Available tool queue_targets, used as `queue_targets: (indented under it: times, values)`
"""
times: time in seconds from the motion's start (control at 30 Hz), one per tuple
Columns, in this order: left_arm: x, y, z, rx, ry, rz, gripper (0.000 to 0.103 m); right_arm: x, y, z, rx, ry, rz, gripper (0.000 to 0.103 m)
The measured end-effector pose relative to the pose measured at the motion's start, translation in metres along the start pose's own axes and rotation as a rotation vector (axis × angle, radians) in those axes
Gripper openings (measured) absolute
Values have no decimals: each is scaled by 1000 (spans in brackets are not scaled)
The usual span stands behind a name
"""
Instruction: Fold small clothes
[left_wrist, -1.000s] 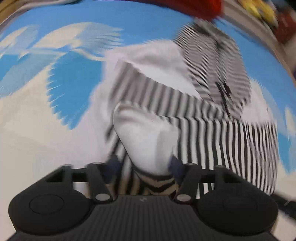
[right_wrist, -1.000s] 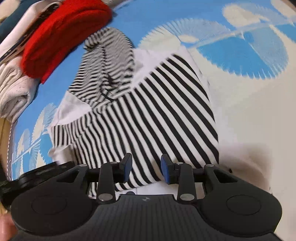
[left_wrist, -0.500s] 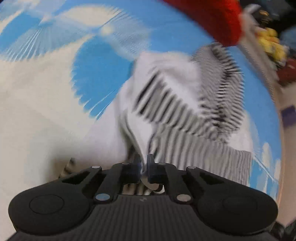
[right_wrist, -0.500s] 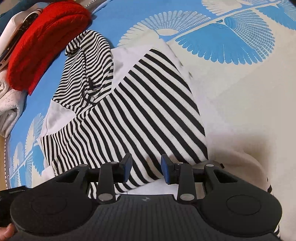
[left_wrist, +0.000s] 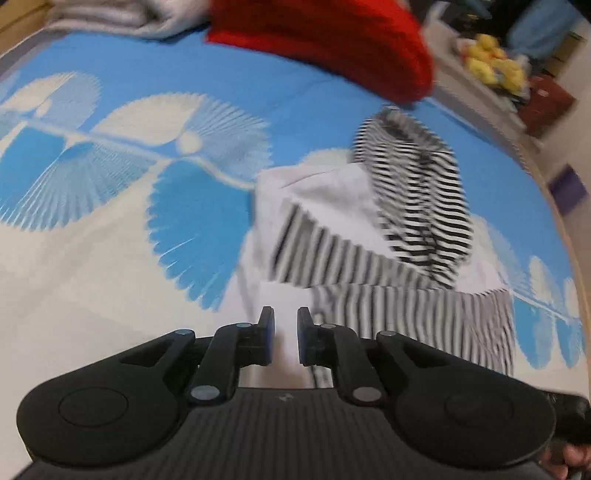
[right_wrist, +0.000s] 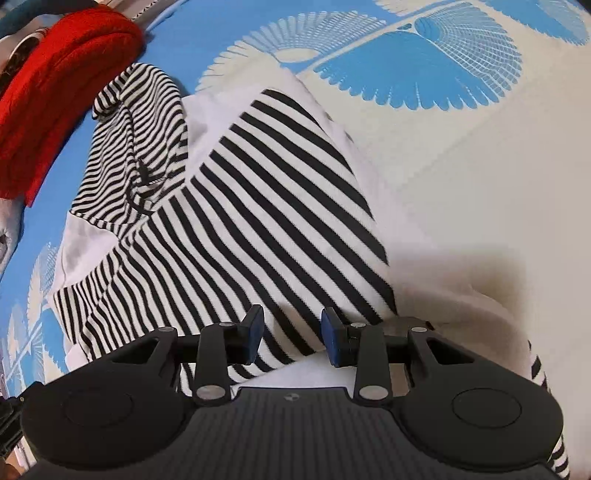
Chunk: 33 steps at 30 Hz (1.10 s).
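Observation:
A small black-and-white striped hooded top (right_wrist: 258, 206) lies on a blue and cream patterned sheet (right_wrist: 461, 155), its sleeve folded across the body and its hood (right_wrist: 136, 140) at the far end. My right gripper (right_wrist: 291, 334) is open, its jaws hovering over the near striped edge, holding nothing. In the left wrist view the same top (left_wrist: 388, 266) lies ahead and to the right, blurred. My left gripper (left_wrist: 282, 334) has its jaws a small gap apart over white cloth, with nothing between them.
A folded red garment (right_wrist: 55, 85) lies beyond the hood, also in the left wrist view (left_wrist: 332, 40). Grey and white folded clothes (left_wrist: 110, 14) lie beside it. A shelf with yellow toys (left_wrist: 495, 70) stands past the bed's edge.
My left gripper was shut on the white-lined fold half a second ago; its jaws have parted and it has drawn back. My right gripper has barely moved and stayed open.

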<state>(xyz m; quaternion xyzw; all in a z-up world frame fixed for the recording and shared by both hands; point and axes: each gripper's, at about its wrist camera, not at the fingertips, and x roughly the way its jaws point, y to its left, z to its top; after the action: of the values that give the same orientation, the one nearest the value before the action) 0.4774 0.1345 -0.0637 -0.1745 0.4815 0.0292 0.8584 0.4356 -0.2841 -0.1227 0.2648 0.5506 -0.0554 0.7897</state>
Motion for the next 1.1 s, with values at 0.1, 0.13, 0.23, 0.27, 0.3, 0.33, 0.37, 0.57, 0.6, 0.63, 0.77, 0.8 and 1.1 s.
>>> queue_targets:
  times: [0.1,0.13,0.23,0.27,0.3,0.33,0.37,0.57,0.6,0.63,0.77,0.8,1.1]
  values:
    - [8,-10,-11,75,40,-38,25,-3,7,0,-49,-33,12,36]
    - [17,-10,-15,86,77,-37,27,0,6,0,-49,-24,9,36]
    - [51,-4,-33,107,218,56,28,18,-8,-2,-1,51,-23,36]
    - [57,-2,-37,116,236,87,34,21,-11,-3,12,63,-33,36]
    - [57,-1,-38,118,225,95,37,20,-12,-3,16,60,-32,36]
    - [56,-2,-37,123,217,101,38,16,-9,-3,-1,46,-29,36]
    - [52,-4,-34,128,206,101,38,11,-5,-2,-27,25,-24,36]
    - [37,-19,-29,172,136,96,38,-13,16,1,-212,-99,-28,40]
    - [36,-21,-30,173,140,98,38,-12,15,2,-203,-91,-30,40]
    - [37,-22,-31,175,144,99,38,-11,13,2,-192,-78,-29,40]
    - [36,-25,-31,181,145,104,38,-14,13,4,-203,-82,-31,40]
    - [34,-24,-31,180,142,102,38,-18,15,4,-216,-93,-32,40]
    - [-2,-33,-12,203,3,101,38,-63,29,18,-382,-253,-71,40]
